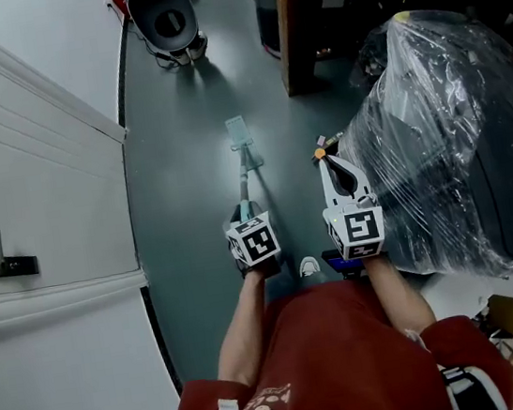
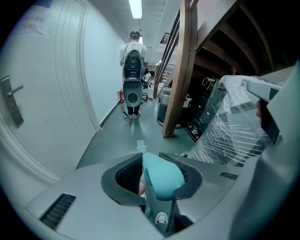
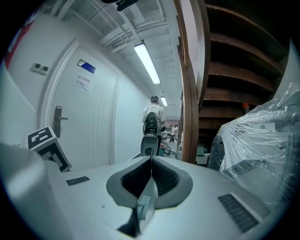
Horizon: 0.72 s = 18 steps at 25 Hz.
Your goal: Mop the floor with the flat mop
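Running between a white door (image 1: pixel 36 183) and a plastic-wrapped bulk (image 1: pixel 446 135) (contents unreadable), the floor (image 1: pixel 178 116) formed a narrow lane, pinched by a wooden post (image 1: pixel 293 24). A far machine (image 1: pixel 166 18) was cut off. The flat mop (image 1: pixel 239 133) rested on the floor ahead, its handle clamped in the left gripper (image 1: pixel 242 218). The right gripper (image 1: pixel 325 156) hung alongside, jaws pressed together on nothing.

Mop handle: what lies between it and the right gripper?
Only bare green floor, seen in the head view. The mop handle, clamped in the left gripper, stands apart from the right gripper, whose jaws are shut on nothing.
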Each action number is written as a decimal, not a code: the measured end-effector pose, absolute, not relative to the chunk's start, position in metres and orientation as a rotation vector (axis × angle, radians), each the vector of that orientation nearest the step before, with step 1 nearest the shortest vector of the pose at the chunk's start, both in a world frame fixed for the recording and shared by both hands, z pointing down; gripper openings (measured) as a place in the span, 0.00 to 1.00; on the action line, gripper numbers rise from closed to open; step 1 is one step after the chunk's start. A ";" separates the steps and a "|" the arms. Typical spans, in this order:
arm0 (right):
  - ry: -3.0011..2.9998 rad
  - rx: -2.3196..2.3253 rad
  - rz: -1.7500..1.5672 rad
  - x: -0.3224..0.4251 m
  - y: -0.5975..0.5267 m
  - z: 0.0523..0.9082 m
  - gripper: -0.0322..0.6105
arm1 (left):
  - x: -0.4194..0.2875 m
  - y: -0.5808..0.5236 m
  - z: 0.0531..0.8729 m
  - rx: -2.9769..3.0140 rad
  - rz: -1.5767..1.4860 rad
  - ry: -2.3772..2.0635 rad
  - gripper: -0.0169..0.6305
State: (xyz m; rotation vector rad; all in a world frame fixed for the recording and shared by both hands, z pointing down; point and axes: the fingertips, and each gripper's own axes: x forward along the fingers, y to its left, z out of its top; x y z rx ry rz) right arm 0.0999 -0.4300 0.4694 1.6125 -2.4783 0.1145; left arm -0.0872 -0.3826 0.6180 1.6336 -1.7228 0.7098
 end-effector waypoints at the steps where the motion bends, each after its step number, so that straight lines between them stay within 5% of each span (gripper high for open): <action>1: -2.483 1.612 0.116 0.104 -0.423 0.469 0.08 | -0.084 -0.376 0.618 1.631 0.706 -1.727 0.22; 18: -2.534 1.525 0.122 0.110 -0.319 0.467 0.08 | -0.067 -0.265 0.602 1.609 0.670 -1.748 0.22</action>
